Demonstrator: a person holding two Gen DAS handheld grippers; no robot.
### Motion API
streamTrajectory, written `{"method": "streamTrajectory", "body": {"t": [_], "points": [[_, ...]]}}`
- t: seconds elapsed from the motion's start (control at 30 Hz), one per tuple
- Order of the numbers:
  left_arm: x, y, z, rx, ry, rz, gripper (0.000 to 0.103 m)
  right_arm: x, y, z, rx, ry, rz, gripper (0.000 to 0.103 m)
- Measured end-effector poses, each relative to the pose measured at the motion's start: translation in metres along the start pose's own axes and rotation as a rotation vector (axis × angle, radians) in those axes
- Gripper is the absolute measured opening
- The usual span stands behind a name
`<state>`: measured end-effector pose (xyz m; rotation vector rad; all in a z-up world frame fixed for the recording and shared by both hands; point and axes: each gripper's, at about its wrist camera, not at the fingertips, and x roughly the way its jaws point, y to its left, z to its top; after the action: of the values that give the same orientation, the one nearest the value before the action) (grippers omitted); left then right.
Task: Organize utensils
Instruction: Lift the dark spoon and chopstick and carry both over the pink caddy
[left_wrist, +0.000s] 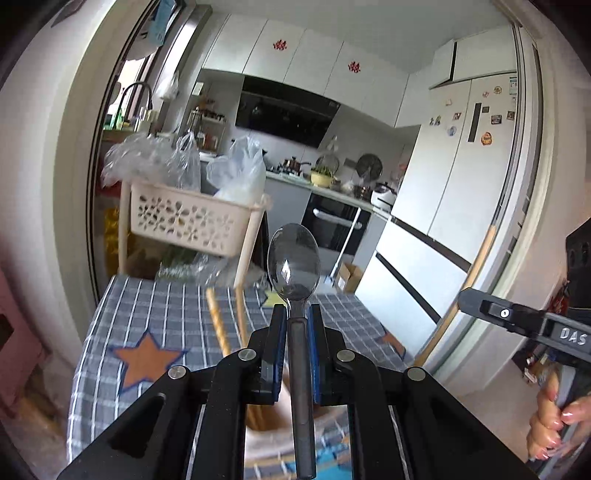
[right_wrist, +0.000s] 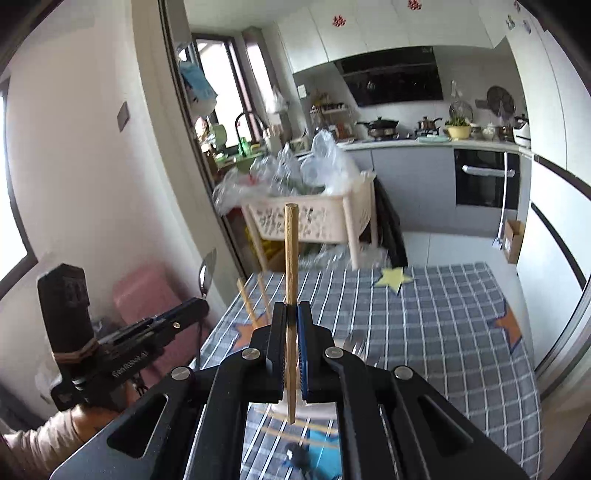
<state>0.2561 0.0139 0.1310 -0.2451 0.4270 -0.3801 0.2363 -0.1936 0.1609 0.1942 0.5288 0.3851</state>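
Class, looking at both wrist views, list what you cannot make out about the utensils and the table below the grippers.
- Left wrist view: the metal spoon handle's end runs off the bottom edge.
- Left wrist view: the tan container below is mostly hidden by the left gripper.
- Right wrist view: the silver forks are blurred, part hidden by the right gripper holding a wooden chopstick.

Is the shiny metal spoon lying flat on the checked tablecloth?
No, the shiny metal spoon is clamped by its handle in the left gripper, its bowl raised above the grey checked tablecloth.

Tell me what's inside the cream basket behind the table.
The cream basket holds crumpled clear plastic bags that pile above its rim. Whatever lies beneath or inside the bags is hidden.
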Motion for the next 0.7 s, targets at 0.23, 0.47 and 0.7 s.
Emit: {"method": "streamTrajectory", "body": {"t": [0.23, 0.47, 0.7], "points": [[0.049, 0.004, -0.005, -0.003, -0.010, 0.020, 0.044, 0.028, -0.012, 0.018, 0.010, -0.028, -0.033, 0.006], [0.077, 0.010, -0.028, 0.024, -0.026, 0.054, 0.044, 0.059, -0.024, 0.007, 0.029, -0.027, -0.062, 0.006], [0.087, 0.010, -0.048, 0.077, -0.062, 0.091, 0.044, 0.085, -0.034, -0.019, 0.040, 0.011, -0.067, 0.006]]}}
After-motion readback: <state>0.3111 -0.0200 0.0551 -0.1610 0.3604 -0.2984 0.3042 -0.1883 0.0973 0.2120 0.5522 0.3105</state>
